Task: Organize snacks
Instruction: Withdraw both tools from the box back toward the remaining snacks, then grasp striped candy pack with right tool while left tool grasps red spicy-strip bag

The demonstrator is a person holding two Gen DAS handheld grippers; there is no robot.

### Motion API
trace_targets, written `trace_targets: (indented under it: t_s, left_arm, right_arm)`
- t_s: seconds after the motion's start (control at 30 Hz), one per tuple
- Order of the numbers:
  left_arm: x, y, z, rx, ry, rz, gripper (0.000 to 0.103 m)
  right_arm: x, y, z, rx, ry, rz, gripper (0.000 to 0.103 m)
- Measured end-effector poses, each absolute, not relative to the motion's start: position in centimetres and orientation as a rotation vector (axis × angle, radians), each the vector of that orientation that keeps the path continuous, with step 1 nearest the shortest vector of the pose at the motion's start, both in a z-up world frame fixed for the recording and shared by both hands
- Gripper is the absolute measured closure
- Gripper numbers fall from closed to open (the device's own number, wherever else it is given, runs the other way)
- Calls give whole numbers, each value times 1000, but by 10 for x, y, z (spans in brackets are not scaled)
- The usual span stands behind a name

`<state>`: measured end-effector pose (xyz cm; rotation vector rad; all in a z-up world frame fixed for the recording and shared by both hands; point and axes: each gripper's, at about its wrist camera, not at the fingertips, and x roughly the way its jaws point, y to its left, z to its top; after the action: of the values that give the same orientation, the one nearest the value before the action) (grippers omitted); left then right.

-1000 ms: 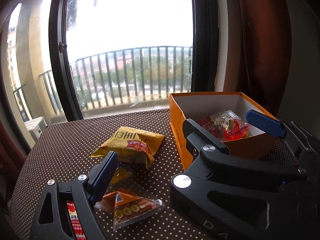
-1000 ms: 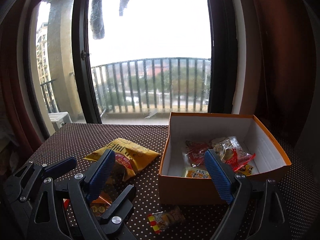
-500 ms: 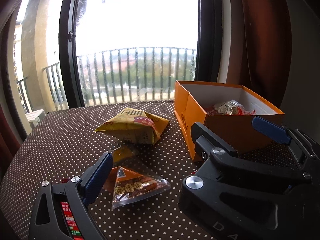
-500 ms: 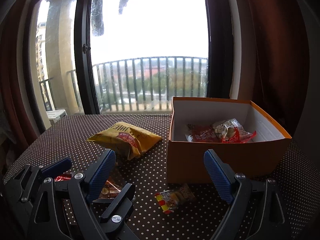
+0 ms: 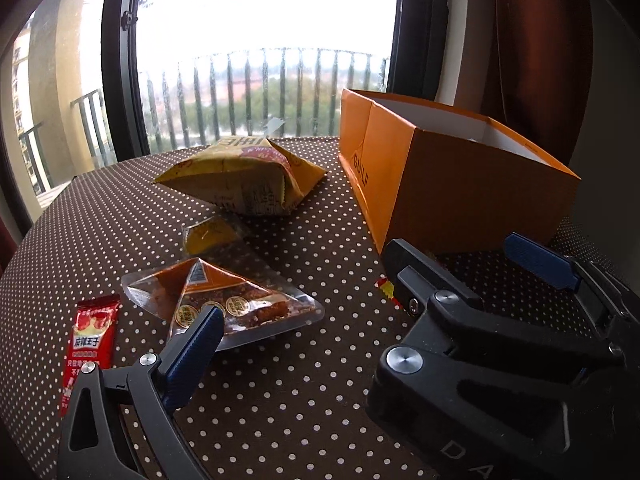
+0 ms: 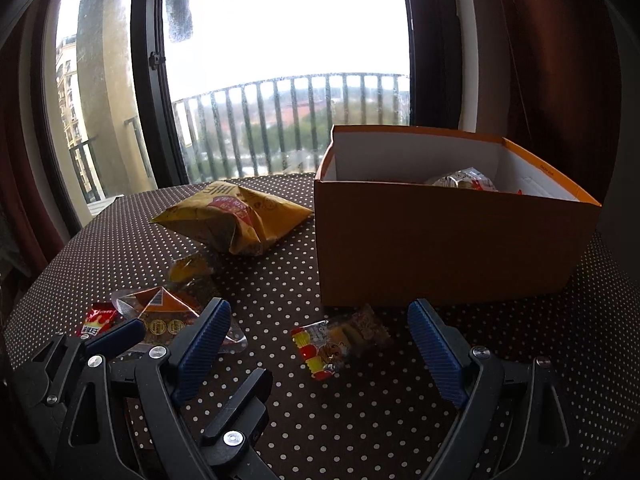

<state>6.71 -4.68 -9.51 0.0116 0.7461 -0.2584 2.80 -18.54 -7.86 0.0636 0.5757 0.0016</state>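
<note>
An open orange box (image 6: pixel 440 240) (image 5: pixel 460 192) stands on the dotted table at the right, with wrapped snacks (image 6: pixel 464 180) inside. My right gripper (image 6: pixel 320 344) is open and low over the table, with a small yellow-red candy packet (image 6: pixel 340 340) lying between its jaws. My left gripper (image 5: pixel 368 308) is open and empty; its left finger (image 5: pixel 192 348) is beside a clear triangular snack pack (image 5: pixel 224 300) (image 6: pixel 160 316). A big yellow chip bag (image 5: pixel 248 176) (image 6: pixel 236 216), a small yellow packet (image 5: pixel 212 232) and a red sachet (image 5: pixel 92 332) lie loose on the table.
The round table has a brown dotted cloth (image 6: pixel 360 420). A window with balcony railing (image 6: pixel 288 120) is behind it and a dark curtain (image 6: pixel 560 80) hangs at the right. The left gripper's body (image 6: pixel 100 380) sits close to my right gripper's left side.
Both grippers have come down lower and nearer the table. The box's inside has dropped out of the left wrist view. The candy packet now lies between the right jaws.
</note>
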Motion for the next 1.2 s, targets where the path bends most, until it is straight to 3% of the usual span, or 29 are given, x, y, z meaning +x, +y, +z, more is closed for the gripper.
trace_targets:
  t_s: [0.33, 0.57, 0.83, 0.9, 1.2]
  left_arm:
    - [84, -61, -112, 66, 794, -232, 1]
    - [94, -68, -118, 116, 817, -194, 1]
    - [98, -72, -123, 169, 841, -154, 2]
    - [99, -72, -124, 172, 842, -145, 2]
    - [93, -66, -122, 156, 834, -136, 1]
  right_arm:
    - [53, -196, -101, 65, 687, -17, 12]
    - [71, -204, -114, 100, 772, -15, 22]
    - [86, -205, -126, 116, 837, 18, 36]
    - [86, -203, -128, 107, 834, 25, 51]
    - [81, -192, -123, 84, 806, 66, 68]
